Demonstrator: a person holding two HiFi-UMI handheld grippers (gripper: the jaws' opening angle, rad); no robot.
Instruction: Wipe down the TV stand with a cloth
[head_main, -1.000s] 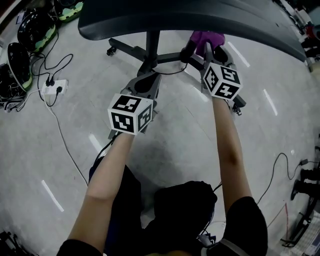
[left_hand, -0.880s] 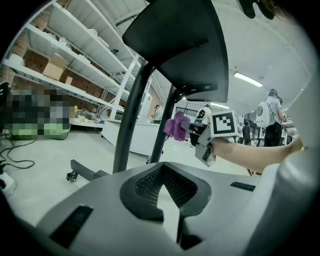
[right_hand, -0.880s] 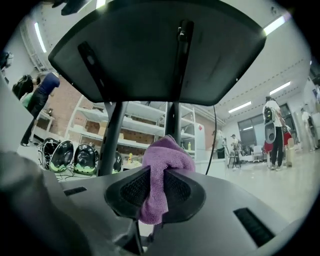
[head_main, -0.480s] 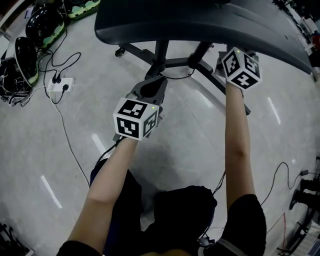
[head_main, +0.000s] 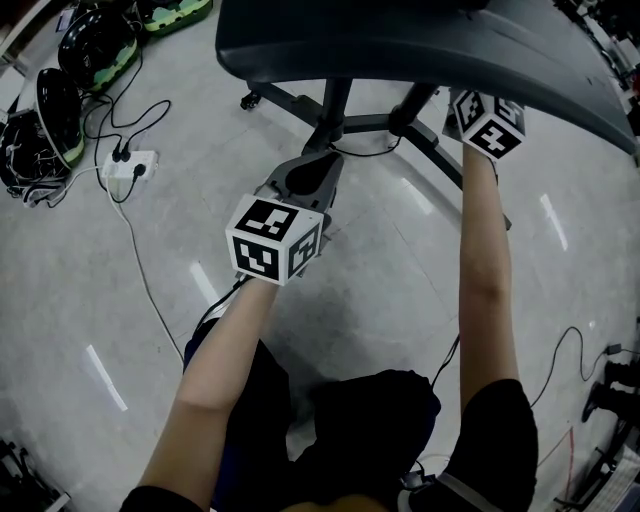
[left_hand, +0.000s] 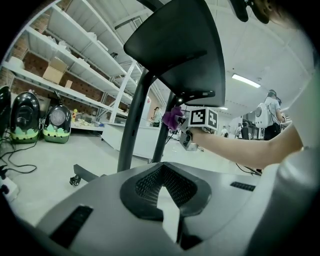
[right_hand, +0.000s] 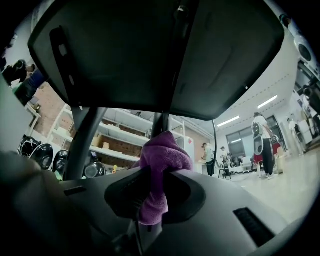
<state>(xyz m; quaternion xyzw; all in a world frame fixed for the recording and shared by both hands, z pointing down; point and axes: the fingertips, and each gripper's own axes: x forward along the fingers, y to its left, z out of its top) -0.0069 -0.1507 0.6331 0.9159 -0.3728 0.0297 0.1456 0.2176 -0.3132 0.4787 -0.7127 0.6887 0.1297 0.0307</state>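
The TV stand has a wide dark panel (head_main: 420, 40) on two dark posts (head_main: 333, 100) above a wheeled base (head_main: 250, 101). My right gripper (right_hand: 150, 192) is shut on a purple cloth (right_hand: 162, 160), raised under the panel's underside (right_hand: 165, 55) and close to a post (right_hand: 160, 122). In the head view only its marker cube (head_main: 490, 120) shows; the jaws and cloth are hidden by the panel. The left gripper view shows the cloth (left_hand: 174, 117) next to the posts. My left gripper (head_main: 318, 168) hangs lower, in front of the base, shut and holding nothing.
A white power strip (head_main: 128, 165) with cables lies on the floor at left, beside black-and-green carriers (head_main: 50, 110). More cables trail at right (head_main: 560, 350). Shelving (left_hand: 75, 45) stands behind the stand; people (right_hand: 262, 145) are far off.
My right gripper has gone forward and up with the cloth, which has passed out of the head view under the panel. The left gripper has stayed almost still.
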